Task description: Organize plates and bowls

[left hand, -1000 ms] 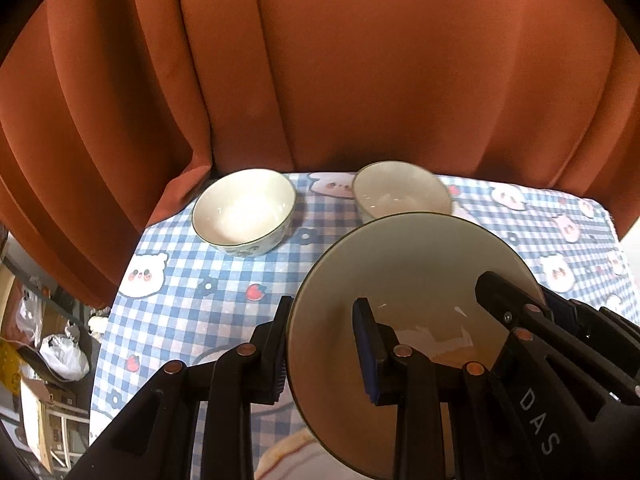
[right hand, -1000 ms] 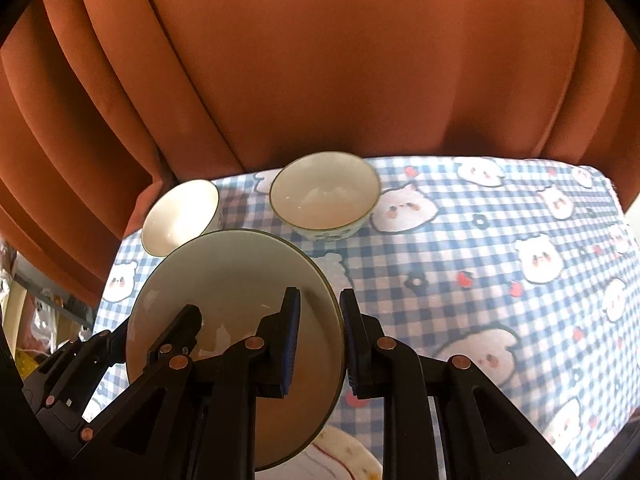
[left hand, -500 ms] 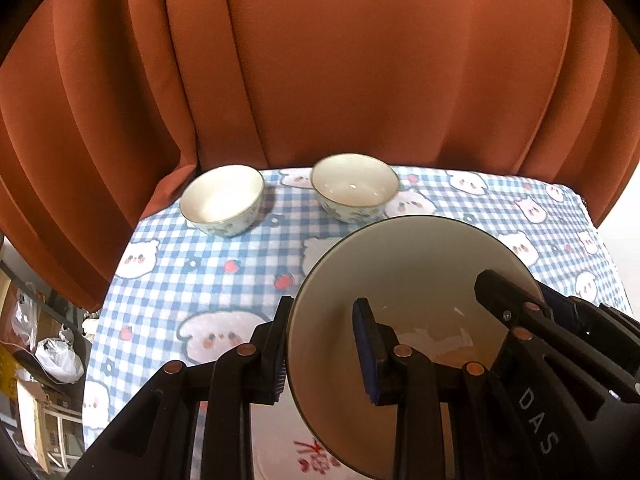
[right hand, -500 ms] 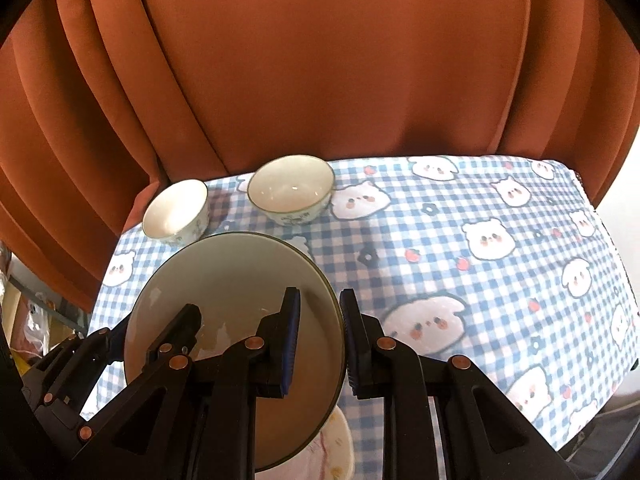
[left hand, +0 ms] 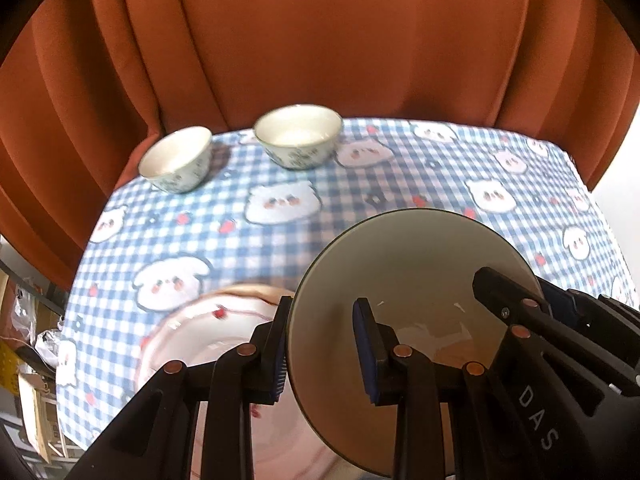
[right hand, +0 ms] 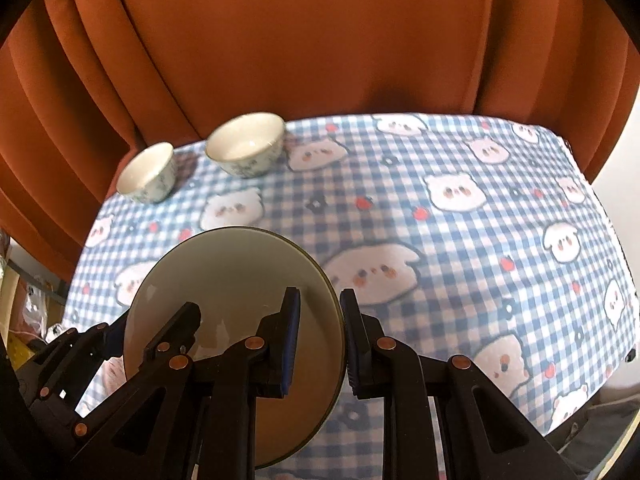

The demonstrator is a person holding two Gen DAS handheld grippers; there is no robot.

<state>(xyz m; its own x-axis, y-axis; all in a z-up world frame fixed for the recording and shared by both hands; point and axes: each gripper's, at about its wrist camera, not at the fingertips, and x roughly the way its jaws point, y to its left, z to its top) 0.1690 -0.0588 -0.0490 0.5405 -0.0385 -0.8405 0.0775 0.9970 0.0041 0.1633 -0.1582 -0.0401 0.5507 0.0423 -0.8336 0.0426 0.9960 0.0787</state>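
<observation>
A large cream bowl [left hand: 412,280] with a dark rim hangs tilted above the table, carried by both grippers. My left gripper [left hand: 322,344] is shut on its left rim, one blue pad inside and one outside. My right gripper [right hand: 322,328] is shut on the opposite rim of that bowl [right hand: 232,276]. Each gripper also shows in the other's view: the right gripper [left hand: 532,300] and the left gripper [right hand: 140,328]. Below the bowl, near the table's front left, lies a white plate [left hand: 200,344] with a pink pattern. Two small white bowls, one [left hand: 176,160] beside the other [left hand: 298,136], stand at the far left.
The table wears a blue checked cloth [left hand: 400,184] printed with white bears. An orange curtain [left hand: 320,40] hangs close behind its far edge. Boxes and bags [left hand: 28,360] sit on the floor off the left edge. The cloth's right half [right hand: 480,240] carries no dishes.
Both grippers have carried the large bowl back from the two small bowls, toward the near side. The small bowls now sit farther off, and the pink-patterned plate has come into view underneath.
</observation>
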